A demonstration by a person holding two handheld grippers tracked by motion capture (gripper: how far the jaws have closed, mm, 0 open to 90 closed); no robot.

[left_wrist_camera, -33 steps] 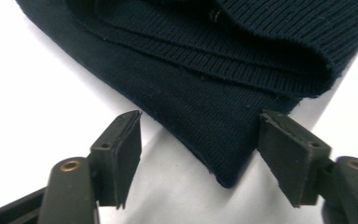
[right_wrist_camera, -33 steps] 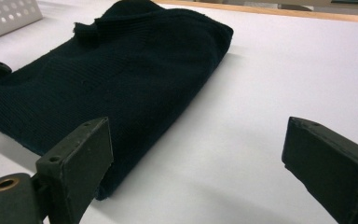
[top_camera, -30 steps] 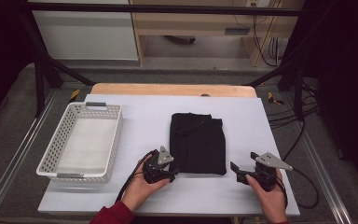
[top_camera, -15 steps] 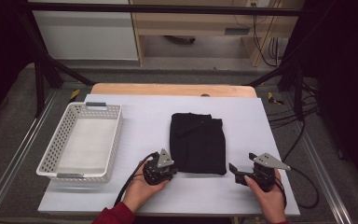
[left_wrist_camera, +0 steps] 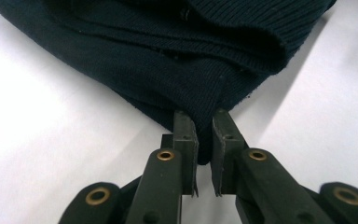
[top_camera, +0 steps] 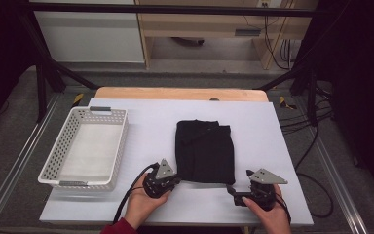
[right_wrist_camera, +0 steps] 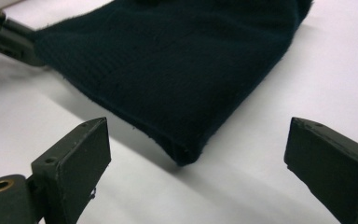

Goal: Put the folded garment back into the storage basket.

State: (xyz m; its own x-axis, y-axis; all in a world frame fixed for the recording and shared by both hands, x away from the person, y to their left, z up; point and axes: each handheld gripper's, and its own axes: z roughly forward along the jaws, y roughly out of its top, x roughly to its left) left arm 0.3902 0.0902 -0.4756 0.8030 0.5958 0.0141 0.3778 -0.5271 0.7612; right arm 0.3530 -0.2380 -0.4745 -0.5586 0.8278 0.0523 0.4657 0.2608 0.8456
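A folded dark knit garment lies flat in the middle of the white table. My left gripper is at its near left corner, and in the left gripper view my left gripper is shut on that corner of the garment. My right gripper sits just short of the near right corner. In the right gripper view my right gripper stands wide open, with the garment's corner between the jaws but touching neither.
A white slotted basket stands on the left part of the table, nothing in it. A wooden board runs along the table's far edge. Cables trail down the right side, past the table's edge.
My right gripper has crept a little left and forward toward the garment's near right corner. The left gripper has stayed at the near left corner.
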